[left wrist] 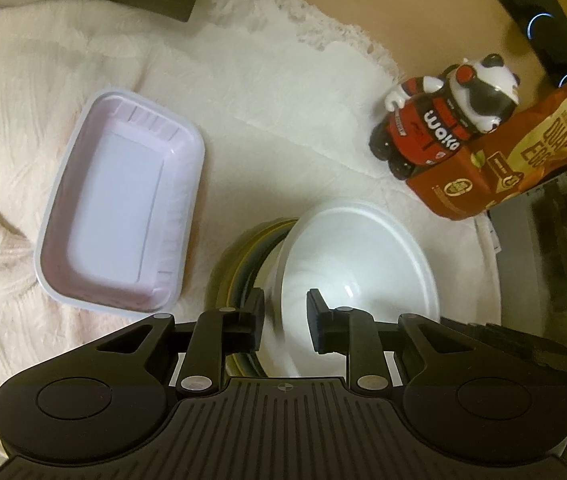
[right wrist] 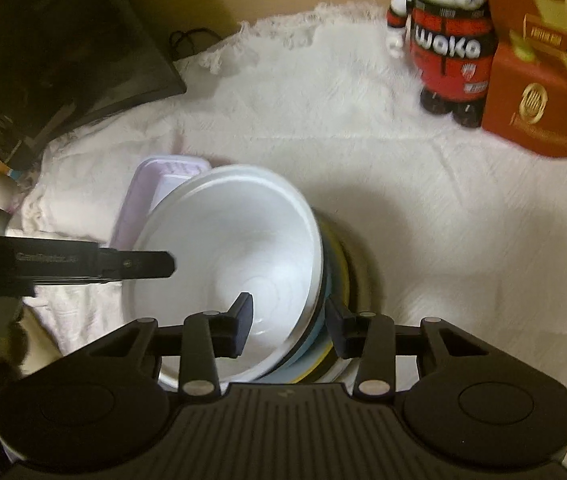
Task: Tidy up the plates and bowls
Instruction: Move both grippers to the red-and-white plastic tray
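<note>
A white bowl [left wrist: 357,264] sits tilted on a stack of coloured plates [left wrist: 243,264] on a white cloth. My left gripper [left wrist: 285,322] straddles the bowl's near rim, one finger outside and one inside, with a gap still showing at the rim. In the right wrist view my right gripper [right wrist: 287,326] is open around the other rim of the same bowl [right wrist: 231,256], above the plate stack [right wrist: 335,280]. The left gripper's finger [right wrist: 139,264] reaches in from the left. A pale lilac rectangular tray [left wrist: 123,208] lies empty left of the stack, partly hidden behind the bowl in the right wrist view [right wrist: 151,188].
A panda figure in a red jersey [left wrist: 443,120] and a red snack box [left wrist: 503,152] stand at the back right; they also show in the right wrist view [right wrist: 447,40]. A dark object [right wrist: 63,48] sits at the back left. The cloth's fringed edge [left wrist: 303,20] lies beyond.
</note>
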Demonstrator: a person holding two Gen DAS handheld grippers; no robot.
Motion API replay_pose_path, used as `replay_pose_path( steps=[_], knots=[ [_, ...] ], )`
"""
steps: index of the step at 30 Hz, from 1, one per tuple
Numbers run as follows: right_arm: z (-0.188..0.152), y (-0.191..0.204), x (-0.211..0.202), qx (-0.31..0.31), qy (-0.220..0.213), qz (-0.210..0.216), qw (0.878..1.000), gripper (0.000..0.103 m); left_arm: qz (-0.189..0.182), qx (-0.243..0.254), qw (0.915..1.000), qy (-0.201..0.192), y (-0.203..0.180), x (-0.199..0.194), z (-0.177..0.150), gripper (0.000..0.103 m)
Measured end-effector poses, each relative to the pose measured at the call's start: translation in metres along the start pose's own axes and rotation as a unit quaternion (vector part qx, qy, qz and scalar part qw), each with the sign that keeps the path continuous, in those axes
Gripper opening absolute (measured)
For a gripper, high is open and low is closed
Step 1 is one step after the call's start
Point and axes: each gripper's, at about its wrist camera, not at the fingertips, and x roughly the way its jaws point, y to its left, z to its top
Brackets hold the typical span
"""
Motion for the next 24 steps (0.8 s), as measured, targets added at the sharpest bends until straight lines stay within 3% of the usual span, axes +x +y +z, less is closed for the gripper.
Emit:
replay_pose_path(
  steps=[11, 16, 24],
  knots=[
    [0.005, 0.012, -0.017, -0.026, -0.028, 0.011, 0.999, 0.04, 0.004, 0.003, 0.9999, -0.009, -0.001, -0.004, 0.004, 0.026],
    [0.005, 0.01, -0.014, -0.024, -0.023, 0.006, 0.999, 0.04, 0.005, 0.003, 1.0, 0.003, 0.0, 0.004, 0.003, 0.026],
    [0.003, 0.007, -0.013, -0.025, -0.018, 0.008, 0.999, 0.04, -0.007, 0.008, 0.9999, -0.01, 0.001, -0.009, 0.003, 0.026]
  ],
)
